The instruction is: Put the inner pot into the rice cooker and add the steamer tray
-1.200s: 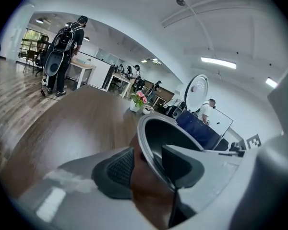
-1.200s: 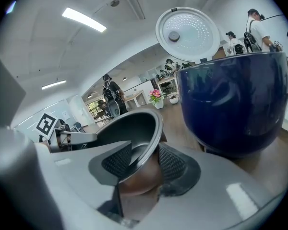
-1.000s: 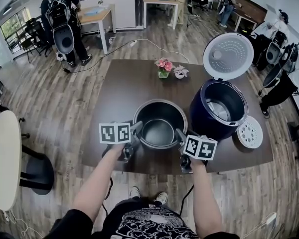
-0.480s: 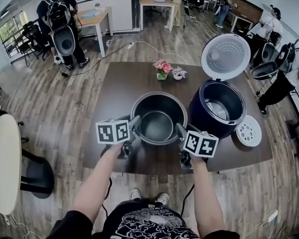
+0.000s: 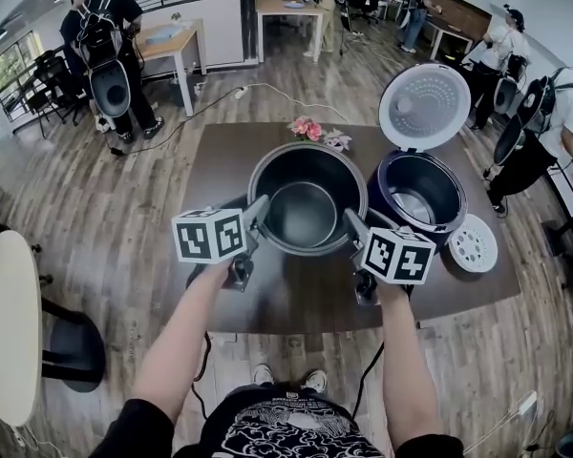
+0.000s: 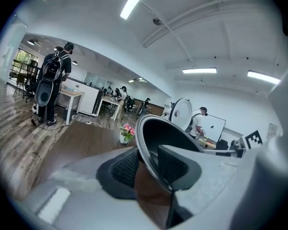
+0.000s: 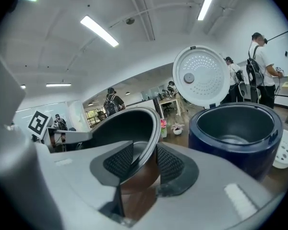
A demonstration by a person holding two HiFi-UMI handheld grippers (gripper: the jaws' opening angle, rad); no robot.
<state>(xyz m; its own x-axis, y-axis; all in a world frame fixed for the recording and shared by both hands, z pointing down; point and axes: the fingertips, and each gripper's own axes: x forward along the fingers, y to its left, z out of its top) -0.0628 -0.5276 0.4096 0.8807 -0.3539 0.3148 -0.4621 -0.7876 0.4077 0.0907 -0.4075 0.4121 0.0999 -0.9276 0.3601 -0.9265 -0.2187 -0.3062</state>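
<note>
You held both forearms stretched forward over the table (image 5: 296, 299), with the left gripper (image 5: 259, 210) and right gripper (image 5: 352, 221) tipped slightly down and angled in toward each other. A second before, the inner pot (image 5: 306, 208) sat lower on the tabletop; now it hung raised between the tongs. Each pair of jaws was clamped on the pot's rim at opposite sides, one pad inside and one outside. The pot was beside the open rice cooker (image 5: 420, 191), on its left in the head view, and the steamer tray (image 5: 474, 244) lay on the cooker's far side.
</note>
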